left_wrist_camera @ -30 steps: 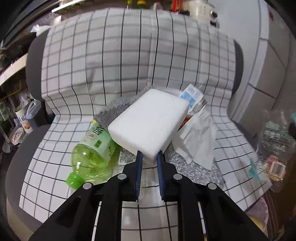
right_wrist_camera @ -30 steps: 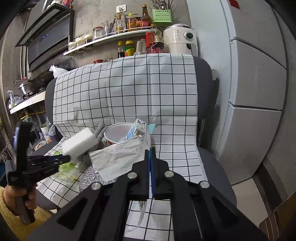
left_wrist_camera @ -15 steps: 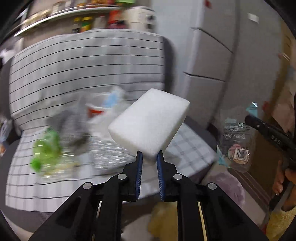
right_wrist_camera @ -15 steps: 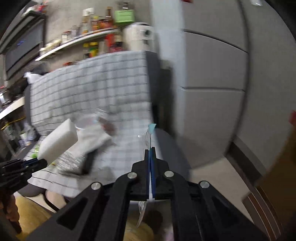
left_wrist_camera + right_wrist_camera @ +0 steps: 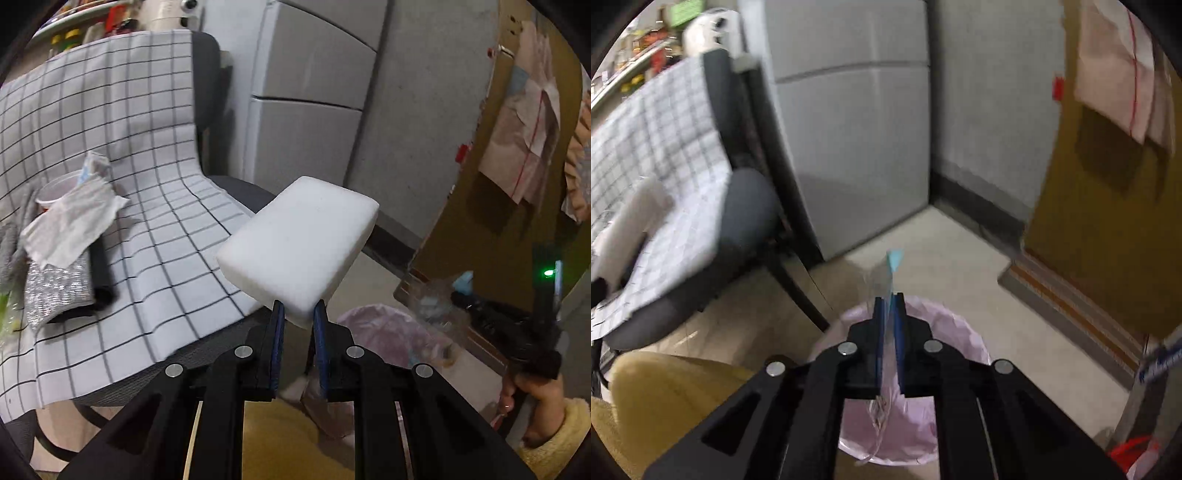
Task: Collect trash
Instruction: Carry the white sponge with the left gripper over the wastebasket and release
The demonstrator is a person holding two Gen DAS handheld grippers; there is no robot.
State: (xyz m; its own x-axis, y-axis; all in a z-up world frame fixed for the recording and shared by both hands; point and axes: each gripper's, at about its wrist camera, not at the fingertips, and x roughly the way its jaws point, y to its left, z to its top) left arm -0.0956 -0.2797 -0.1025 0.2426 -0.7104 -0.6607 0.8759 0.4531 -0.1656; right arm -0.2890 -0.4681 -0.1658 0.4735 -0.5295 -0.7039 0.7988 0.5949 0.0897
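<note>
Left gripper (image 5: 298,314) clamped on a white sponge (image 5: 300,247), held in the air past the edge of the chair's checked cloth (image 5: 155,236). Right gripper (image 5: 889,301) pinched on a clear plastic wrapper (image 5: 886,280) with a blue tip, directly above a bin lined with a pink bag (image 5: 960,332). On the cloth: crumpled paper (image 5: 70,221), a cup (image 5: 55,188), a glittery pouch (image 5: 55,291).
</note>
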